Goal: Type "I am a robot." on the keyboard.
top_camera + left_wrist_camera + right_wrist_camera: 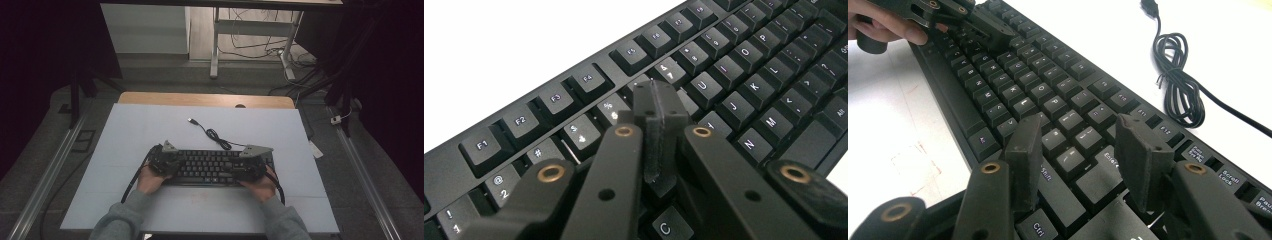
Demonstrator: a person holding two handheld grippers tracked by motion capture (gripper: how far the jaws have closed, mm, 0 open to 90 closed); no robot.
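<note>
Black keyboard (pixel 210 167) lies flat on white table (pixel 150 130), near the person's edge. Both grippers sit over it, one at each end.

L gripper (pixel 659 112): jaws pressed together, nothing between them, tips resting over the number/letter rows approx. by the 5/6 keys. F-key row runs just beyond the tips; U, J, M keys off to the tips' right; C key under the jaw arms, close to the camera. In high view the L gripper (pixel 165 161) covers the keyboard's left end, hand (pixel 149 179) behind it.

R gripper (pixel 1083 150): jaws spread wide, empty, keys visible in the gap. Tips hover just above the Enter/Shift area; Ctrl key below the left jaw, near the camera. High view has the R gripper (pixel 250 167) on the keyboard's right end, hand (pixel 261 186) behind.

Cable (pixel 1178 80) runs from the keyboard's far edge, loosely coiled ahead and right of R tips, well clear of them. USB plug (pixel 192 120) lies loose on table beyond the coil.
</note>
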